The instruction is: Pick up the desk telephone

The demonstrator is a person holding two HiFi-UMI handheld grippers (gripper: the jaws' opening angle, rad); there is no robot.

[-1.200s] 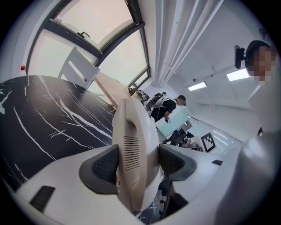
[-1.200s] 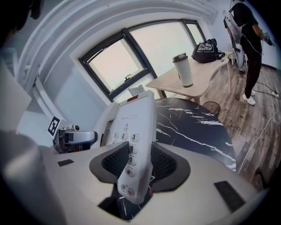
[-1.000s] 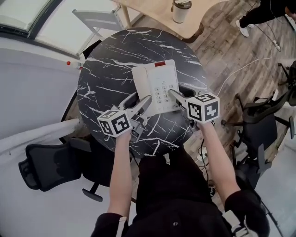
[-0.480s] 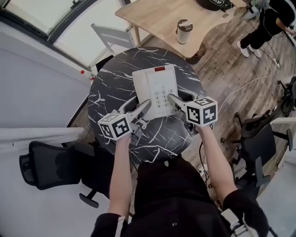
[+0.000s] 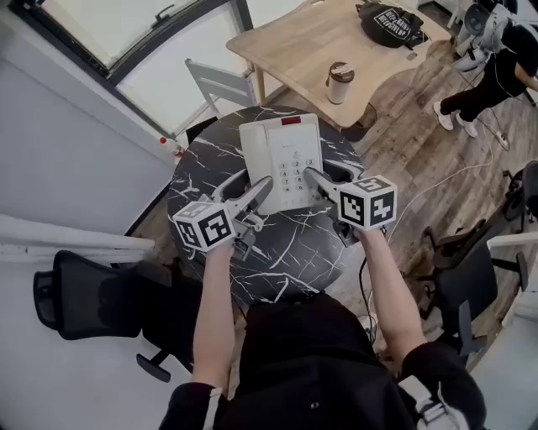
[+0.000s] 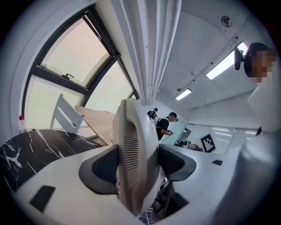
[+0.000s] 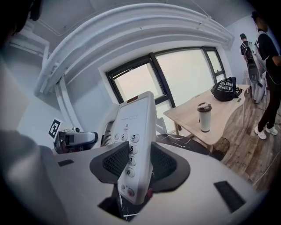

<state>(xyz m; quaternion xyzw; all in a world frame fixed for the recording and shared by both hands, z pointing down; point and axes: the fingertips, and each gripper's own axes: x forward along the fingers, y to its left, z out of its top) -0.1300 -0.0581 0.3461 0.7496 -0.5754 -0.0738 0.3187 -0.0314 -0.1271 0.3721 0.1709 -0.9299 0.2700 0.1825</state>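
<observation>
A white desk telephone (image 5: 282, 159) with a keypad and a red strip at its far end hangs in the air above the round black marble table (image 5: 210, 168). My left gripper (image 5: 262, 191) is shut on its left, handset side, and the handset edge (image 6: 131, 154) sits clamped between the dark pads. On the other side my right gripper (image 5: 313, 180) is shut on the keypad edge (image 7: 134, 149), its pads pressing top and bottom. Both grippers carry it together.
A wooden table (image 5: 336, 38) with a lidded cup (image 5: 340, 82) and a black bag (image 5: 389, 21) stands beyond the marble one. A white chair (image 5: 217, 88) is at the window. Office chairs (image 5: 80, 298) flank me. A person (image 5: 504, 59) stands far right.
Both grippers have risen with the telephone; it has come off the marble table and now looks larger against the table top. The grips have not altered.
</observation>
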